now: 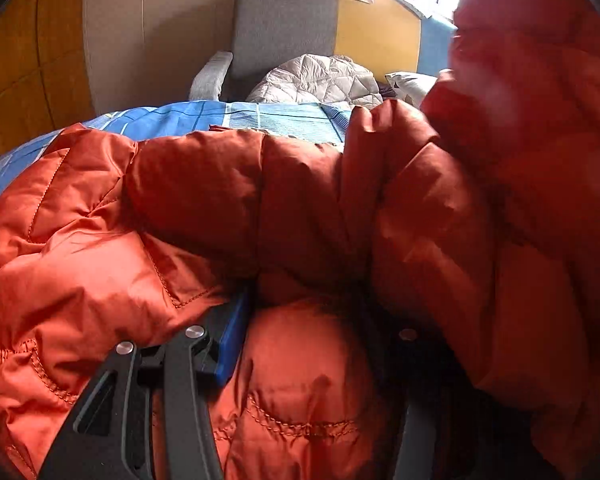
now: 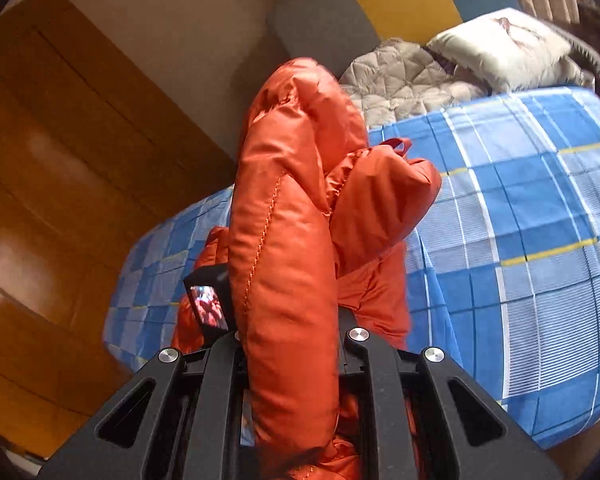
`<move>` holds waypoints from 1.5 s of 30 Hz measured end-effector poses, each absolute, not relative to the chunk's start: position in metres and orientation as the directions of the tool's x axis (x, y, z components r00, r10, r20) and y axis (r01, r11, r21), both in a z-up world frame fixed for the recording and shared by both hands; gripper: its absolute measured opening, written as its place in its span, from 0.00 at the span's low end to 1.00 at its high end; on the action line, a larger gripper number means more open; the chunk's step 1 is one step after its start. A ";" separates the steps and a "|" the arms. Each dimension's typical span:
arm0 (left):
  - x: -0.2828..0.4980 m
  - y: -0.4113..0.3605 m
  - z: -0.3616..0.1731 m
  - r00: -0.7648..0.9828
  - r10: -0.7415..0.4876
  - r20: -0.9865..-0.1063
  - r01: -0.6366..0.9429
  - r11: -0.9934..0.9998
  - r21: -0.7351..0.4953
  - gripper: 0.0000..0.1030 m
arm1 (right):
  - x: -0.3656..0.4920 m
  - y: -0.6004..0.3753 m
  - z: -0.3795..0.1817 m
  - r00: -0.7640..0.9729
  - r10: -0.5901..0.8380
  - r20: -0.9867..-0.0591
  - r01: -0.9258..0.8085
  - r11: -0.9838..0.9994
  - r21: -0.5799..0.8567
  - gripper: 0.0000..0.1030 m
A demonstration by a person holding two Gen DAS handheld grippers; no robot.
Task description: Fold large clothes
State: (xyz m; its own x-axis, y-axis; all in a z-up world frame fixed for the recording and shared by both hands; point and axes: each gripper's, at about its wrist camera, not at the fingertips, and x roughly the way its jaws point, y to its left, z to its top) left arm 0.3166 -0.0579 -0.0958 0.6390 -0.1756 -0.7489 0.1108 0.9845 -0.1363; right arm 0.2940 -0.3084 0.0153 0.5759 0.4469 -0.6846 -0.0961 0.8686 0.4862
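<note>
The orange puffer jacket [image 1: 204, 208] swallowed most of the left gripper [image 1: 300, 320]: only one blue finger pad [image 1: 232, 344] peeked out, its partner buried under folds, so its grip could not be read. At two o'clock a lifted part of the jacket smeared into blur against window glare. On the right gripper [image 2: 288, 320], a thick roll of jacket [image 2: 288, 240] hid both fingertips and ran off the frame at six o'clock.

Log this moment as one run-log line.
stage: mid-fold | left hand-held gripper: shut on orange puffer jacket | right hand-held gripper: shut on a raised jacket fold | surface: blue plaid bedsheet
</note>
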 end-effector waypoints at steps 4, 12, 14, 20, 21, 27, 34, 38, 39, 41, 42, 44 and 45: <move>0.303 -0.035 -0.078 0.643 -0.226 -0.732 0.095 0.972 -0.217 0.37 | 0.292 -0.303 0.020 0.593 0.407 -0.695 -0.079 0.888 0.453 0.14; 0.298 -0.025 -0.072 0.634 -0.296 -0.715 0.112 0.949 -0.293 0.34 | 0.287 -0.289 0.026 0.621 0.341 -0.705 -0.023 0.908 0.419 0.14; 0.304 -0.035 -0.082 0.620 -0.273 -0.736 0.112 0.959 -0.261 0.34 | 0.285 -0.277 0.032 0.629 0.338 -0.700 -0.025 0.909 0.416 0.14; 0.286 -0.001 -0.048 0.649 -0.288 -0.704 0.108 0.951 -0.290 0.34 | 0.285 -0.253 0.039 0.648 0.322 -0.690 -0.026 0.915 0.403 0.14; 0.275 0.015 -0.038 0.679 -0.263 -0.686 0.099 0.958 -0.269 0.34 | 0.285 -0.251 0.040 0.651 0.320 -0.688 -0.022 0.914 0.404 0.14; 0.239 0.123 -0.040 0.744 -0.136 -0.654 -0.042 0.968 -0.249 0.33 | 0.284 -0.232 0.040 0.658 0.291 -0.694 -0.016 0.927 0.374 0.14; 0.235 0.167 -0.095 0.690 -0.295 -0.661 -0.069 0.882 -0.466 0.21 | 0.287 -0.175 0.028 0.631 0.322 -0.706 -0.076 0.931 0.356 0.14; 0.232 0.168 -0.103 0.691 -0.333 -0.642 -0.063 0.857 -0.512 0.18 | 0.291 -0.146 0.009 0.599 0.359 -0.716 -0.107 0.922 0.372 0.14; 0.233 0.168 -0.104 0.691 -0.339 -0.638 -0.060 0.853 -0.518 0.18 | 0.292 -0.140 0.003 0.588 0.372 -0.718 -0.114 0.917 0.381 0.14; 0.230 0.170 -0.104 0.691 -0.350 -0.632 -0.059 0.844 -0.533 0.17 | 0.293 -0.132 -0.009 0.565 0.406 -0.718 -0.119 0.902 0.416 0.14; 0.228 0.172 -0.104 0.694 -0.358 -0.625 -0.056 0.838 -0.543 0.17 | 0.294 -0.128 -0.017 0.551 0.431 -0.715 -0.120 0.889 0.443 0.14; 0.224 0.178 -0.104 0.699 -0.366 -0.615 -0.055 0.829 -0.556 0.16 | 0.295 -0.121 -0.030 0.529 0.462 -0.712 -0.119 0.871 0.477 0.14; 0.220 0.180 -0.102 0.701 -0.371 -0.609 -0.052 0.825 -0.563 0.16 | 0.296 -0.119 -0.036 0.522 0.475 -0.709 -0.114 0.862 0.493 0.14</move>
State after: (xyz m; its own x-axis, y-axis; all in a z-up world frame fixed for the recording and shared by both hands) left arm 0.2200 0.1803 -0.1021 0.7009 -0.3715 -0.6090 -0.0521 0.8247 -0.5631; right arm 0.2958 -0.1190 -0.0356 0.5221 0.4745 -0.7087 -0.1141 0.8623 0.4933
